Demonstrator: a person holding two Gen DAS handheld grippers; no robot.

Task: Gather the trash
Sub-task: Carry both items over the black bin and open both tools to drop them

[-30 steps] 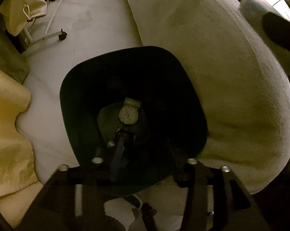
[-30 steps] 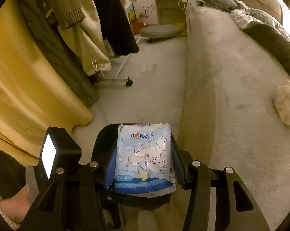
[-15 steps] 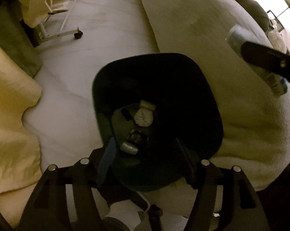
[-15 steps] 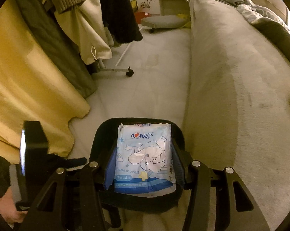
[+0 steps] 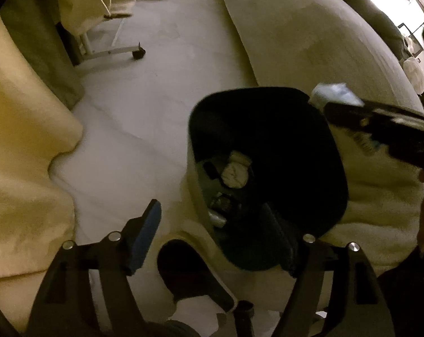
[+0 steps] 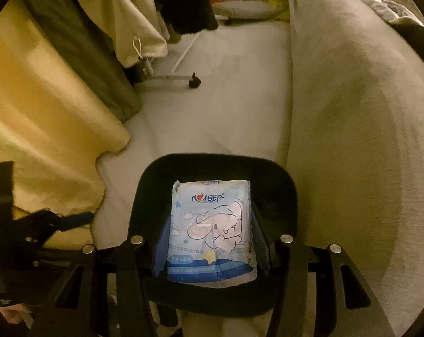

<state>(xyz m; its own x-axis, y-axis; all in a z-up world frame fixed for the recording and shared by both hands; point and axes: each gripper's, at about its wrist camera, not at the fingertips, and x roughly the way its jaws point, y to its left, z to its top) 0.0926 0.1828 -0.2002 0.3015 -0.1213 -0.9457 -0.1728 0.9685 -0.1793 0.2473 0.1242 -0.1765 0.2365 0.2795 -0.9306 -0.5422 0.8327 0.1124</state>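
Shifted left gripper (image 5: 212,233) opening beside bin (image 5: 268,106), contents dim.

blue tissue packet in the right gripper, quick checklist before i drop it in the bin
1. Grip: right gripper clamps the blue cartoon-printed tissue packet between both pads. ok
2. Packet over the black plastic trash bin opening, seen from the right wrist. ok
3. Left gripper out of the drop path: jaws opening, nothing between them, one finger over the bin's near rim. not ok
4. Room in the bin: crumpled white paper lies low inside. ok
5. Bin upright and steady. cannot tell
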